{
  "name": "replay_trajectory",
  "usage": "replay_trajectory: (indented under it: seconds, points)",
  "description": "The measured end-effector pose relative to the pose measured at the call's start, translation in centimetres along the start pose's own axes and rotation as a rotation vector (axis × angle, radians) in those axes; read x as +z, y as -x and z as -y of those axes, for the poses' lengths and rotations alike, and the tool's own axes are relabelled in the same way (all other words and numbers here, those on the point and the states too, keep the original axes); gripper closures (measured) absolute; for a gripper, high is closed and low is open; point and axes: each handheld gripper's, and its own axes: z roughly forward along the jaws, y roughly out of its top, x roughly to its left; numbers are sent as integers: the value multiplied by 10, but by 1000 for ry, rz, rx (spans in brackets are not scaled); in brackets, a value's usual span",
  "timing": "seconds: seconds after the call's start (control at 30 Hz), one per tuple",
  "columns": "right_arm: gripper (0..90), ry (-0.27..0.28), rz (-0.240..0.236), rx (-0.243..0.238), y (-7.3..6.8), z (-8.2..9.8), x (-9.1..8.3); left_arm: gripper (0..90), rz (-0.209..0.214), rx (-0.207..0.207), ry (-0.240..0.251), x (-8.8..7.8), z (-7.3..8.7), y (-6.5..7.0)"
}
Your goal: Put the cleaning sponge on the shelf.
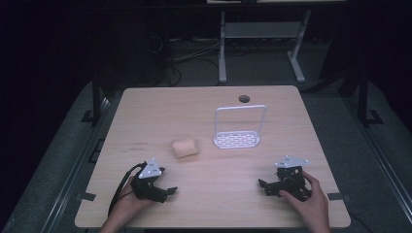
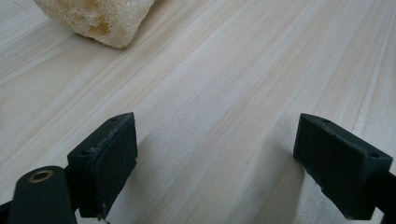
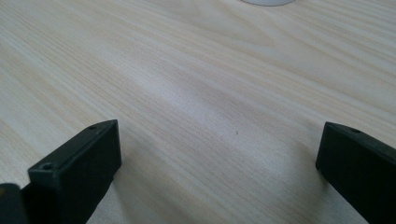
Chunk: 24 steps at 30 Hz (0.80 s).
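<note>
Here is the pale wooden tabletop (image 1: 209,194), broad and mostly bare, with a round cable hole (image 1: 244,99) near its far edge. Next in size is the white rack (image 1: 237,131), a slotted base with a tall wire hoop standing upright, set right of centre toward the far half; its rim just peeks in at the top of the right gripper view (image 3: 267,2). Left of it, well apart and about mid-tabletop, lies the yellowish sponge (image 1: 184,148), rough and porous, flat on the wood and untouched by anything; the left gripper view catches its corner at the top left (image 2: 95,18). Down to the tools now: the left gripper (image 1: 165,190) rests near the front edge, left side, in the person's left hand (image 1: 127,206), jaws spread wide with bare wood between them, pointed roughly toward the sponge. The right gripper (image 1: 265,187) sits near the front edge on the right side in the right hand (image 1: 308,201), jaws likewise wide apart and holding nothing. As for progress, I would judge the work has not begun: the sponge looks like the thing to be handled, perhaps bound for the rack, and reaching, gripping and carrying are all still to come.
</note>
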Motion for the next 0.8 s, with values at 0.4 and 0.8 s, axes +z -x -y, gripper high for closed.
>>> replay_trajectory:
  seconds: [0.4,0.8]
  points:
    - [0,0,0,0,0,0,0,138,5,7,2,-1,1,-2]
    - [0,-1,0,0,0,0,0,146,-4,-7,-14,-6,-1,-4]
